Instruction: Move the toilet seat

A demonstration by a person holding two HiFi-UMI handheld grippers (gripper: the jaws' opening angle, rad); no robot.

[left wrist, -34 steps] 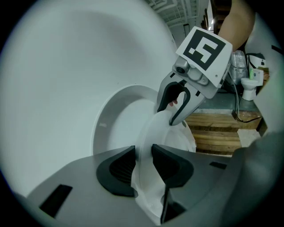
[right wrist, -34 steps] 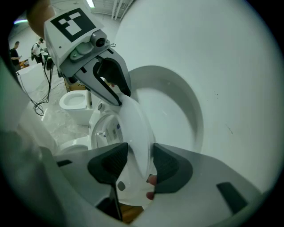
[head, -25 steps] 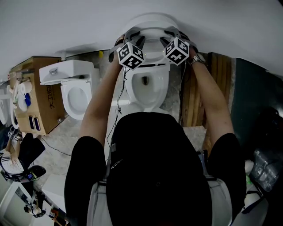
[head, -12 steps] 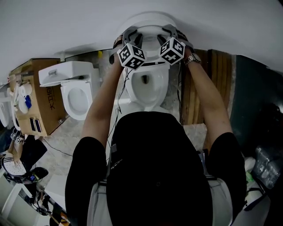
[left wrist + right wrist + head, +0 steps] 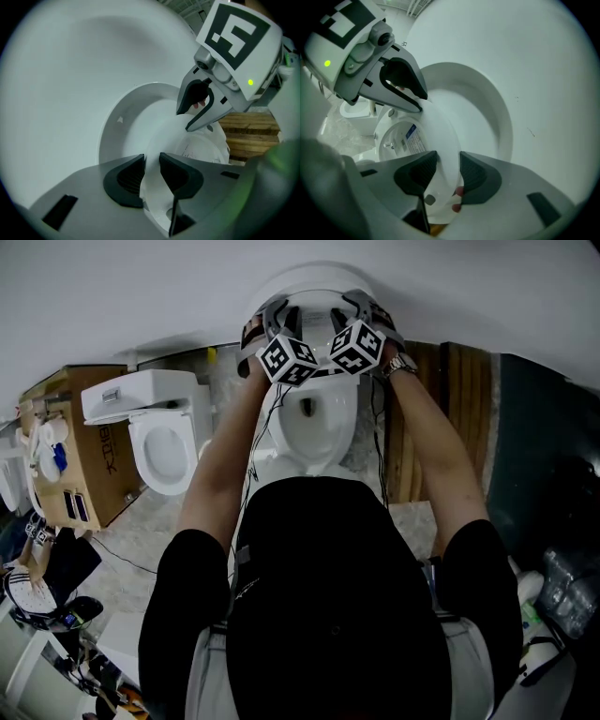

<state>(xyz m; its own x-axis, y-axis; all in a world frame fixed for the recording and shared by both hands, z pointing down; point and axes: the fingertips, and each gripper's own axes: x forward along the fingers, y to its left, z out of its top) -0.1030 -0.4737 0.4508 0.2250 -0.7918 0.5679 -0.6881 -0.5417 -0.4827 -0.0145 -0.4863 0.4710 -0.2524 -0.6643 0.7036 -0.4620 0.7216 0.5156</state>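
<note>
Your left gripper (image 5: pixel 152 165) and right gripper (image 5: pixel 449 165) each clamp the rim of the raised seat (image 5: pixel 161 133) at 12 o'clock; the left jaws have just been closing. Below it, the bowl (image 5: pixel 317 442) shows a dark drain. A second toilet (image 5: pixel 159 432) stands at 9 o'clock beside a box (image 5: pixel 94 465) on the pale floor (image 5: pixel 141 540).

We wear a black short-sleeved top (image 5: pixel 328 615) and a metal wristwatch (image 5: pixel 401 363). Our left gripper (image 5: pixel 152 171) and right gripper (image 5: pixel 447 171) are grey, with black ribbed pads (image 5: pixel 127 177), white cubes (image 5: pixel 286 360) bearing black square markers, and thin black cables (image 5: pixel 253 465).
</note>
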